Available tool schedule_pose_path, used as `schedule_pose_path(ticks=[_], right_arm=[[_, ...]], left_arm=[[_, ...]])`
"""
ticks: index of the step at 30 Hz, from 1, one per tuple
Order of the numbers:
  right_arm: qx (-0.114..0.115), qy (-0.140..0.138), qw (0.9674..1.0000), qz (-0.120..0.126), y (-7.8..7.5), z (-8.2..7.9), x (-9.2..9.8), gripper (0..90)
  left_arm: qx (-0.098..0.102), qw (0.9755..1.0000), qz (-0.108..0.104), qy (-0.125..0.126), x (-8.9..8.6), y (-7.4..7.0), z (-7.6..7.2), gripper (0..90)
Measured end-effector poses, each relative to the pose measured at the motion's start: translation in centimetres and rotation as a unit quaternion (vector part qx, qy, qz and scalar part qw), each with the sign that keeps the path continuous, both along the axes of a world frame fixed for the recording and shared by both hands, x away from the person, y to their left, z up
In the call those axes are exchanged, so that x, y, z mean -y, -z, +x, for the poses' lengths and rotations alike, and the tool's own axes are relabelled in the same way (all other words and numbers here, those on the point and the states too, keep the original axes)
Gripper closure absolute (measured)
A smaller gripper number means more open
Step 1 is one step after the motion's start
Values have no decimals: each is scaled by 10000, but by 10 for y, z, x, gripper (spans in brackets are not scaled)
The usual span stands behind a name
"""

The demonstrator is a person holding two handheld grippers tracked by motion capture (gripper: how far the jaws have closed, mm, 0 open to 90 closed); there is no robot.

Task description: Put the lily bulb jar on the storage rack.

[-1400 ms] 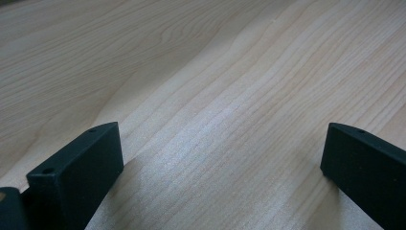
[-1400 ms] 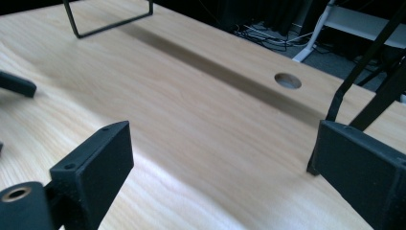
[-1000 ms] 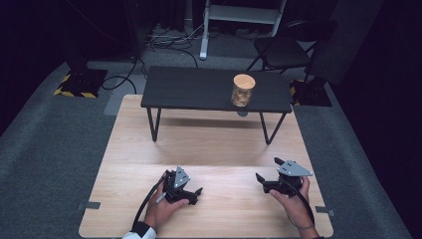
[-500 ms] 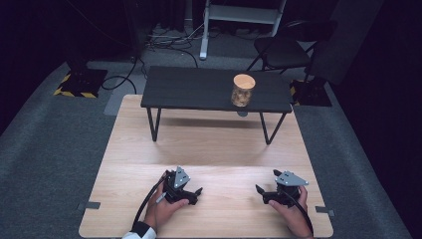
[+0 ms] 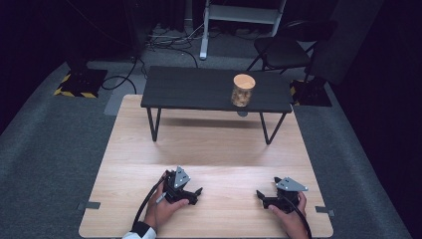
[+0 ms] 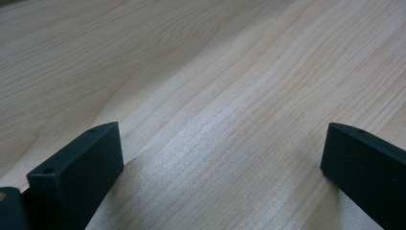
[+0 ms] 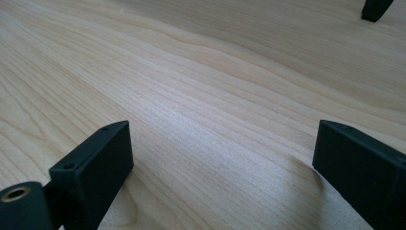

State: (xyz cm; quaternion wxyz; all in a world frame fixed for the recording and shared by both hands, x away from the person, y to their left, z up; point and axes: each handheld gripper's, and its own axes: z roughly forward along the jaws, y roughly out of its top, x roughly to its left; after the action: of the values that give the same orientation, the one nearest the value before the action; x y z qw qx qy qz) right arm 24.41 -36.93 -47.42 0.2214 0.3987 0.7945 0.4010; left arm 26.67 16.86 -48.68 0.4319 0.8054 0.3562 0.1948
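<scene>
Dark carpet surrounds a pale wooden bench (image 5: 209, 149). Both hands rest near its front edge; the left gripper (image 5: 191, 195) and right gripper (image 5: 262, 197) each have fingers wide apart, holding nothing. A cork-lidded jar (image 5: 243, 90) stands well apart on a low black table (image 5: 199, 89) at the far side. Reaching it well probably means lifting a gripper clear first, then approaching level.

The pale wooden desk (image 6: 230, 96) showed fine grain with a satin sheen; the black plastic fingers (image 6: 81, 167) were matt.
</scene>
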Motion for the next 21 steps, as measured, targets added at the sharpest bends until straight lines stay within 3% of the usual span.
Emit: schedule_pose_path(ticks=[5, 21], right_arm=[[47, 56, 9998, 173, 7, -2, 4, 54], [44, 39, 9998, 179, 7, -2, 5, 52]], left_arm=[[0, 10000, 0, 0, 0, 0, 0, 7], [0, 10000, 0, -2, 0, 0, 0, 7]])
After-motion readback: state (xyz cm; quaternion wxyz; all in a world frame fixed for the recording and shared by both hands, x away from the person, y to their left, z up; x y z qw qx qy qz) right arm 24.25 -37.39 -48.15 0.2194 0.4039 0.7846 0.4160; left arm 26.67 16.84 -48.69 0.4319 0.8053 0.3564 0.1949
